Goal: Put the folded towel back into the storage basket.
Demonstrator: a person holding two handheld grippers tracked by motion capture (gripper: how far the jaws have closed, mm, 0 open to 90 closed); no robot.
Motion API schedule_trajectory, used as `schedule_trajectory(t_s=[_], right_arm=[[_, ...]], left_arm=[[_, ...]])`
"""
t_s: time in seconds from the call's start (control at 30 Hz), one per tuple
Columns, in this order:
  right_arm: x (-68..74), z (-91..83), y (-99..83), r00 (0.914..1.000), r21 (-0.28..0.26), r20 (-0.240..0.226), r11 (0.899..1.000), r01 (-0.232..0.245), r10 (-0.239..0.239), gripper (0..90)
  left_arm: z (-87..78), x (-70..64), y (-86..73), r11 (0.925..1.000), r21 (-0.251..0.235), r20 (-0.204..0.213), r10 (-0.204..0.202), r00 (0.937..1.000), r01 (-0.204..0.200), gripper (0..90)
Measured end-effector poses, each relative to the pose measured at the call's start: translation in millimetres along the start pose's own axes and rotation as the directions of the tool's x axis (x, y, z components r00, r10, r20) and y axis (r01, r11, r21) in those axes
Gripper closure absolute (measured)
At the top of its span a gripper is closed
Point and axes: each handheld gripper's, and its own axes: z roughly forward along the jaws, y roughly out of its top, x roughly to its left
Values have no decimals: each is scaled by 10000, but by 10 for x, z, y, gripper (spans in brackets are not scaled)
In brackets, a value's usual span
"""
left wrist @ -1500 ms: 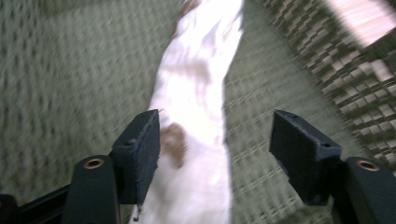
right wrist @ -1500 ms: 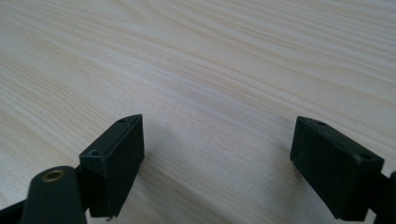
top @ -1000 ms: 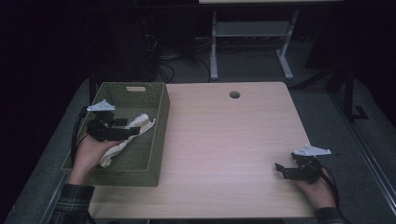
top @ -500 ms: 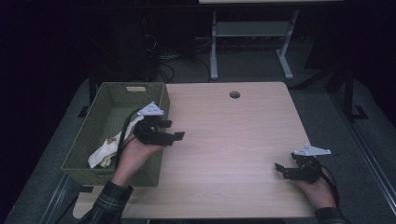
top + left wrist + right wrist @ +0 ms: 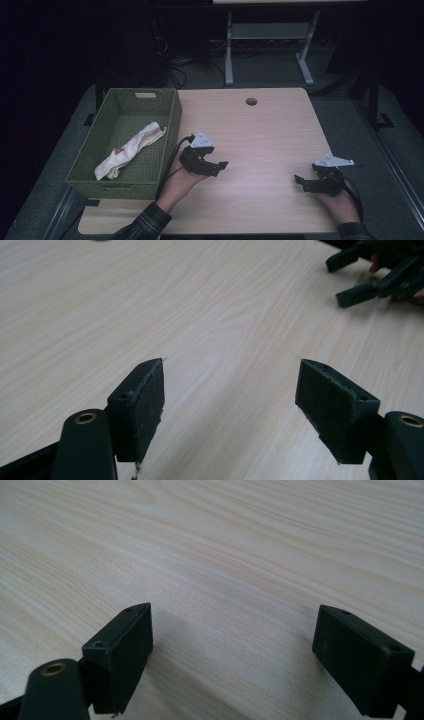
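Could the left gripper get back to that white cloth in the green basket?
Probably yes. The left gripper is open over the table, just beside the basket. The white cloth lies loose inside with nothing on top; only the basket's near wall must be cleared from above.

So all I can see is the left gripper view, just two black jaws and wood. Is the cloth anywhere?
Observer: Yes, the white cloth lies inside the green basket at the table's left side.
Operator: Is my gripper holding any of it?
Observer: No, the left gripper is open over bare table, right of the basket.
Operator: What are those black bits in my top corner?
Observer: That is the right gripper, held in the other hand near the table's front right edge.
Operator: Is that one holding something?
Observer: No, its own view shows its jaws apart with only wood between them.
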Motion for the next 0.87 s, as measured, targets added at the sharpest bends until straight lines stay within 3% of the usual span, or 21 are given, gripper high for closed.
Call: schedule_trajectory(t_s=[0.2,0.4,0.5,0.87], right_arm=[[0,0,0,10000,-2,3,10000,10,-10,160],[-1,1,0,10000,-5,1,10000,17,-17,159],[-1,1,0,10000,-4,-4,10000,25,-25,158],[-2,2,1,10000,-9,-9,10000,39,-39,157]], left_arm=[[131,-6,-153,9986,210,-360,486,9982,-478,254],[310,-10,-285,9949,645,-457,801,9957,-770,240],[358,-4,-329,9957,704,-402,628,9972,-599,231],[507,-7,-465,9891,1267,-559,831,9950,-755,200]])
